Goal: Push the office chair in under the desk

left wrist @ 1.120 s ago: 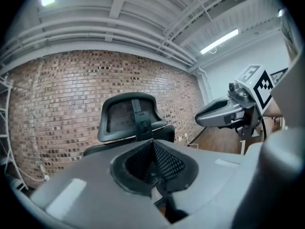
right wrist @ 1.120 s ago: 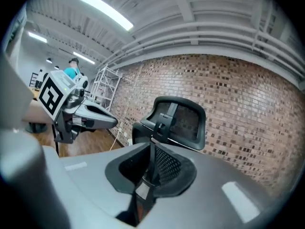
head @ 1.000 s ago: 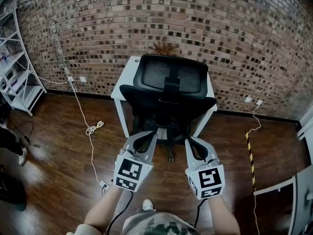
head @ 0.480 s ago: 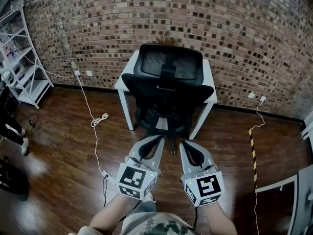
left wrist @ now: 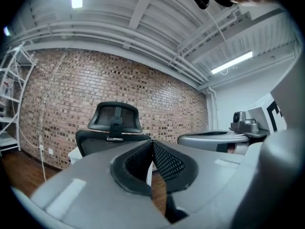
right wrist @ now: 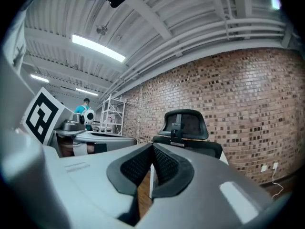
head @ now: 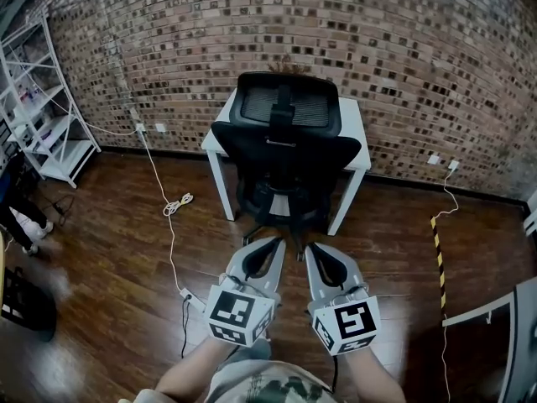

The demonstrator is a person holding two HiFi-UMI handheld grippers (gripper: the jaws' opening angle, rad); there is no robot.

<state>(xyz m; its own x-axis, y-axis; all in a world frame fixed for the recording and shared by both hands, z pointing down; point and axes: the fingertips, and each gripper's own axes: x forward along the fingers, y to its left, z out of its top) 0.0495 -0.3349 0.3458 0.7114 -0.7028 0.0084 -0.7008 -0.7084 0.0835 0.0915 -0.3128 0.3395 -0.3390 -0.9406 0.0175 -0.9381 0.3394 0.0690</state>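
Observation:
A black mesh-backed office chair (head: pixel 287 145) stands tucked against a small white desk (head: pixel 357 154) at the brick wall, its seat under the desktop and its headrest (head: pixel 288 105) above it. The same chair (left wrist: pixel 114 128) shows left of centre in the left gripper view, and the chair (right wrist: pixel 187 130) sits just right of centre in the right gripper view. My left gripper (head: pixel 276 243) and right gripper (head: pixel 309 248) hang side by side over the wooden floor, a short way back from the chair and apart from it. Both are shut and hold nothing.
A white cable (head: pixel 168 217) runs from the wall across the floor to a power strip (head: pixel 186 295) left of my grippers. A white shelf rack (head: pixel 46 116) stands at the far left. A yellow-black floor strip (head: pixel 439 263) lies to the right.
The view has drawn back from the chair and desk. Both grippers have come down and closer together, away from the chair's back.

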